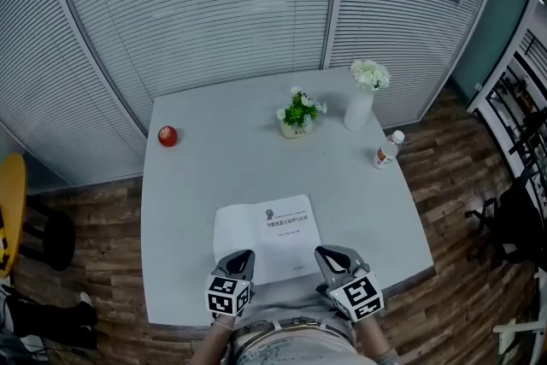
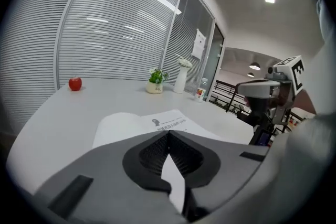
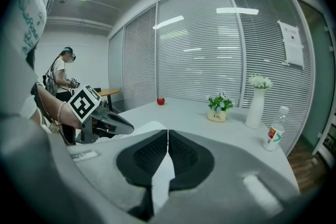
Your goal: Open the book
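Nearest, at the near edge of the tabletop (image 1: pixel 214 175): left claw (image 1: pixel 242 256), marker cube toward the body, jaws shut tip to tip with nothing gripped between the pads. Poised at the near left corner of the book (image 1: pixel 278 235); contact with the paper impossible to judge. Just to the right, right claw (image 1: pixel 329 255), likewise closed tip to tip and empty, at the book's near right corner.

Book flat on the tabletop, centred between the two claws and close to the near edge. Printed title page face up, with a blank white spread folded out to its left.

Farther off, well apart from the book: red apple (image 1: pixel 167 135) at the far left of the tabletop; small potted plant (image 1: pixel 298 115) with white flowers near the far middle; tall white vase (image 1: pixel 359 108) of white blooms just right of it; plastic bottle (image 1: pixel 388 150) with a red label near the right edge. Behind the tabletop, closed white blinds (image 1: pixel 214 4). Below and around, dark wooden floor (image 1: pixel 111 261).
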The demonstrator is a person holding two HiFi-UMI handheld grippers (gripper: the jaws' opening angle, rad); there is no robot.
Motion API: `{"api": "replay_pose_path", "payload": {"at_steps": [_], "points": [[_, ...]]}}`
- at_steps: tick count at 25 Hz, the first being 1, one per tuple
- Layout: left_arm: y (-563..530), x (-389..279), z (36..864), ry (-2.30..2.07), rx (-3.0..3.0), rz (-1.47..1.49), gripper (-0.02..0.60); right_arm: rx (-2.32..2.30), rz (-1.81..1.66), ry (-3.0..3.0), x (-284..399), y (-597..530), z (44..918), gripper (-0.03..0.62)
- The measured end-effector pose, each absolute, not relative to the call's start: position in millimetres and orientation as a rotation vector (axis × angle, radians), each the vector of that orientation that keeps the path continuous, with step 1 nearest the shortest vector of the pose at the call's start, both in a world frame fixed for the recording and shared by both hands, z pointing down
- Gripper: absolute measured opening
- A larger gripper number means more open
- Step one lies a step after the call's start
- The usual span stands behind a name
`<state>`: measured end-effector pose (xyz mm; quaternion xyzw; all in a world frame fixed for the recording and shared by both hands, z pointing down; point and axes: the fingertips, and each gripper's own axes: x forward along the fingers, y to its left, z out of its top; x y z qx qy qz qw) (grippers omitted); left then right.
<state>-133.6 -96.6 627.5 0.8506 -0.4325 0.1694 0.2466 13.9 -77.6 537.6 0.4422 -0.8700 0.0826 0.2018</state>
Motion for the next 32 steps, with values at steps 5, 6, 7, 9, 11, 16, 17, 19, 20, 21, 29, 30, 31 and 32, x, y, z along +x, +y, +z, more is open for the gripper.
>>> {"api": "replay_pose_path", "payload": {"at_steps": [5, 6, 7, 9, 11, 16, 17, 19, 20, 21, 29, 30, 31, 32], "points": [[-89, -103, 609, -1.016, 2.383, 0.42, -0.002, 1.205, 0.236, -2.441, 9, -78, 538, 0.006], [-88, -97, 605, -0.995, 2.405, 0.425, -0.002, 1.2, 0.239, -2.446, 7, -79, 538, 0.005], [-87, -92, 601, -0.977, 2.427, 0.432, -0.002, 1.195, 0.244, -2.451, 6, -80, 538, 0.005], [-86, -82, 594, -0.944, 2.464, 0.444, -0.002, 1.182, 0.256, -2.466, 2, -81, 537, 0.003], [-84, -74, 586, -0.918, 2.487, 0.433, -0.002, 1.166, 0.261, -2.482, -3, -81, 535, 0.003], [-83, -60, 556, -0.896, 2.575, 0.403, -0.002, 1.164, 0.23, -2.539, -12, -82, 519, 0.003], [-84, -57, 548, -0.895, 2.589, 0.384, -0.002, 1.163, 0.221, -2.55, -14, -82, 515, 0.003], [-85, -53, 532, -0.894, 2.61, 0.34, -0.002, 1.162, 0.201, -2.574, -18, -82, 505, 0.003], [-86, -52, 525, -0.894, 2.62, 0.32, -0.002, 1.165, 0.191, -2.588, -19, -83, 500, 0.003], [-87, -50, 518, -0.895, 2.628, 0.301, -0.002, 1.172, 0.181, -2.602, -20, -85, 494, 0.003], [-90, -48, 474, -0.901, 2.667, 0.169, -0.002, 1.141, 0.066, -2.65, -35, -90, 456, 0.002], [-91, -48, 470, -0.907, 2.673, 0.155, -0.002, 1.139, 0.063, -2.659, -37, -91, 452, 0.002], [-92, -49, 465, -0.914, 2.678, 0.142, -0.002, 1.14, 0.062, -2.668, -38, -91, 449, 0.002], [-93, -50, 461, -0.923, 2.683, 0.129, -0.002, 1.141, 0.06, -2.676, -39, -92, 445, 0.003]]}}
